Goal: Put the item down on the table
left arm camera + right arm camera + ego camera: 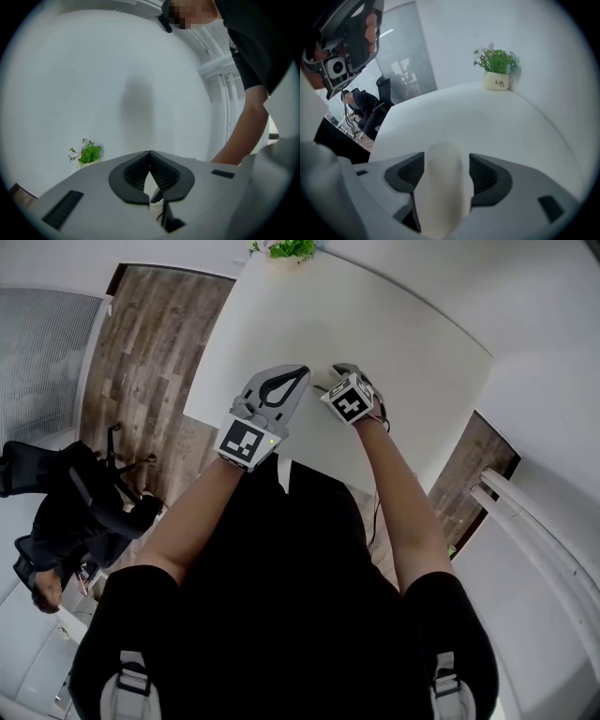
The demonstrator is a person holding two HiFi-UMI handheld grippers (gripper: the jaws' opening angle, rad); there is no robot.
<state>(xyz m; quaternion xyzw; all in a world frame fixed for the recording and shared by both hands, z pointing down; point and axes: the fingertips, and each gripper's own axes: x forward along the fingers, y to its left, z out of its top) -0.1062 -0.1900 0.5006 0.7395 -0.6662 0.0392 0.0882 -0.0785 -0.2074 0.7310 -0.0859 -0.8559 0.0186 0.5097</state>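
Note:
A pale, rounded white item [444, 183] lies between the jaws of my right gripper [446, 161]. The jaws stand wide, and a thin gap shows between the pads and the item's tip. Whether the item rests on the white table [403, 334] is hidden. In the head view the right gripper [345, 371] is low over the table's near edge, beside my left gripper [298, 371]. The left gripper [150, 154] hangs over the table with its jaws meeting at the tips and nothing between them.
A small potted green plant [497, 80] stands at the table's far end, seen also as the plant [289, 249] in the head view. Off the table's left side are wooden floor and a dark office chair [66, 512]. A white railing [534, 531] runs at the right.

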